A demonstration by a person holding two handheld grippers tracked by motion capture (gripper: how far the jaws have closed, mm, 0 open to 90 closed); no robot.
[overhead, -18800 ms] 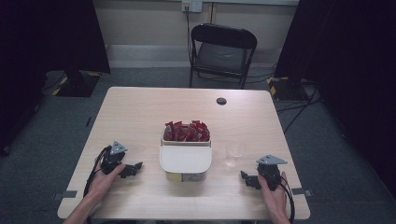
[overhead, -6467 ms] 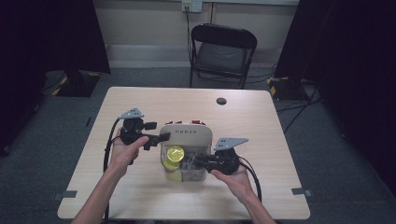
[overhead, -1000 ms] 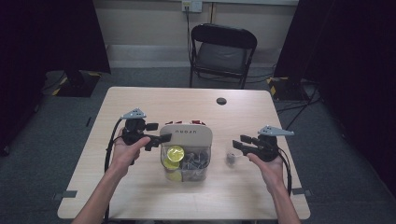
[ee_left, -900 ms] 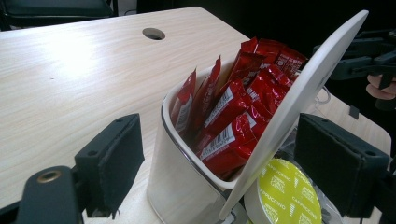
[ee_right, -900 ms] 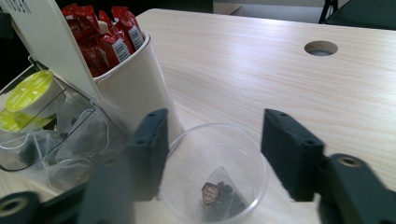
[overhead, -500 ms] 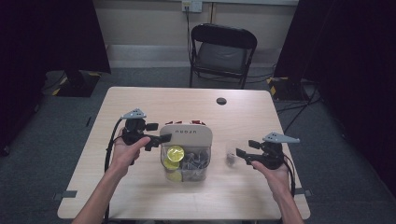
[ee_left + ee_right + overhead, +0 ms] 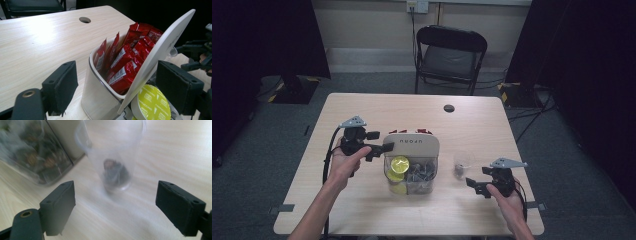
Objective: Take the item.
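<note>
**A:** How far along?

**B:** Looks partly done. Counts one dark pod (image 7: pixel 115 171) dropped into the clear cup (image 7: pixel 462 162), at 3 o'clock from the box (image 7: pixel 409 182). Leaves plenty more pods in the box's front half (a yellow-topped one (image 7: pixel 400 162) nearest the lid), plus red sachets (image 7: pixel 125 57) untouched in the back half.

**A:** And the grippers?

**B:** Finds the left gripper (image 7: pixel 379 149) at 9 o'clock of the box, jaws wide. Props the lid (image 7: pixel 412 145) tilted up against one jaw, it seems, rather than pinching it. Puts the right gripper (image 7: pixel 475 186) at 5 o'clock of the cup, jaws just been opening and now wide, with nothing between them. Stands apart from the cup, near it.

**A:** Room to move?

**B:** Plenty across the table (image 7: pixel 377 112) toward 12 o'clock, bare up to the small hole (image 7: pixel 449 108). Tighter between box and cup. Worth minding the near edge at 6 o'clock, close under the right hand, and the light cup, probably easy to tip.
</note>
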